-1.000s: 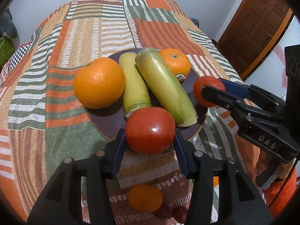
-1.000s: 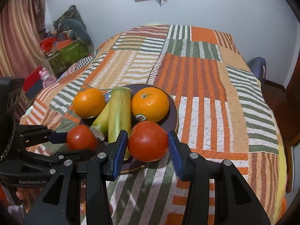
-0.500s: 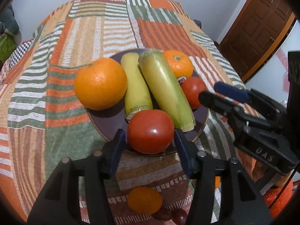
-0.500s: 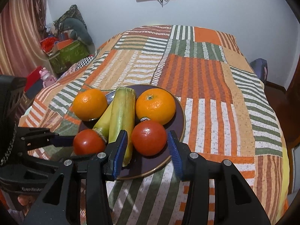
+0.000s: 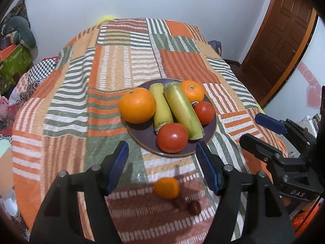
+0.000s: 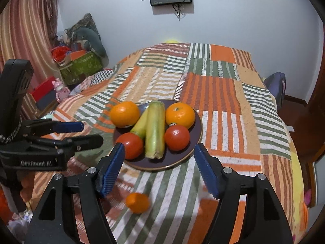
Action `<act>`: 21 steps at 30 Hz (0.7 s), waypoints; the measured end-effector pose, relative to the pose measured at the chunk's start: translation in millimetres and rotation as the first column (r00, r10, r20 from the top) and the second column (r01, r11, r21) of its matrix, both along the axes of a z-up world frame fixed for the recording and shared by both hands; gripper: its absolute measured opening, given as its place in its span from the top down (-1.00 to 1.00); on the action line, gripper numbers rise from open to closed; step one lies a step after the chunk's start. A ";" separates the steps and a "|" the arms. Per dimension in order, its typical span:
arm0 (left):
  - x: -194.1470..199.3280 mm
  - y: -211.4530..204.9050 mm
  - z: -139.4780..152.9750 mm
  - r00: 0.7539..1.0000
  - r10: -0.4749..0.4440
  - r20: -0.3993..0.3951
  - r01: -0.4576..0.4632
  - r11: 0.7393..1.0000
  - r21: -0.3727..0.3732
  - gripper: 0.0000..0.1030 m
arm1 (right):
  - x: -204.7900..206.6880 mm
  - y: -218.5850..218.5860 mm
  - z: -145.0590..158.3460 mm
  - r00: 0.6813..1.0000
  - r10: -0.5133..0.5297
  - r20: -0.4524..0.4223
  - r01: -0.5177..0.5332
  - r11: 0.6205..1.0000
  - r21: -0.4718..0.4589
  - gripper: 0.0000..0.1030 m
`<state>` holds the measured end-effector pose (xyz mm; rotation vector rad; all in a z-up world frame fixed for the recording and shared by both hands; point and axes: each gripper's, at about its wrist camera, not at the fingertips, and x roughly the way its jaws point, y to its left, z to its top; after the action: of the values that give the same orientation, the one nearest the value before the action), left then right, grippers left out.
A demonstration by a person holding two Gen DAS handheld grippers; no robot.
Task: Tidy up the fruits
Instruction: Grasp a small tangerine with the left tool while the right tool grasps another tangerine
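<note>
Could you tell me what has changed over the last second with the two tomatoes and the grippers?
Both grippers let go: the left gripper released its tomato onto the plate, the right gripper its tomato. Both pulled back with fingers wide open. The oranges, the long green pieces and the small orange on the cloth stayed put.

A plate (image 6: 196,142) sits near the middle of the bed (image 6: 223,93). On it, two corn cobs (image 6: 155,130) lie side by side down the centre, an orange (image 6: 124,113) at the left rim, another orange (image 6: 180,115) at the right, a tomato (image 6: 131,145) before the left one, a tomato (image 6: 176,137) before the right. A small mandarin (image 6: 137,202) lies off the plate, toward the bed's near edge.
</note>
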<state>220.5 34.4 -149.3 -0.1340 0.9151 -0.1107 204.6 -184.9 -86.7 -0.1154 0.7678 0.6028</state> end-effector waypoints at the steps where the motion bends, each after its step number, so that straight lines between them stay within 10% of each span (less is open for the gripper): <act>1: -6.1 2.4 1.9 1.000 -0.001 0.000 0.001 1.000 0.004 -0.33 | -6.1 -0.3 1.3 1.000 0.001 0.000 -0.001 1.000 0.005 -0.31; 21: -36.6 -1.2 -55.8 0.993 -0.055 -0.105 0.054 0.998 -0.018 -0.19 | -35.9 10.5 -61.0 0.984 -0.001 -0.177 -0.004 1.000 -0.027 -0.25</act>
<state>184.0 33.2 -205.0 -0.1301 1.0240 -0.1625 168.8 -174.5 -147.7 -0.0883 0.9488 0.6093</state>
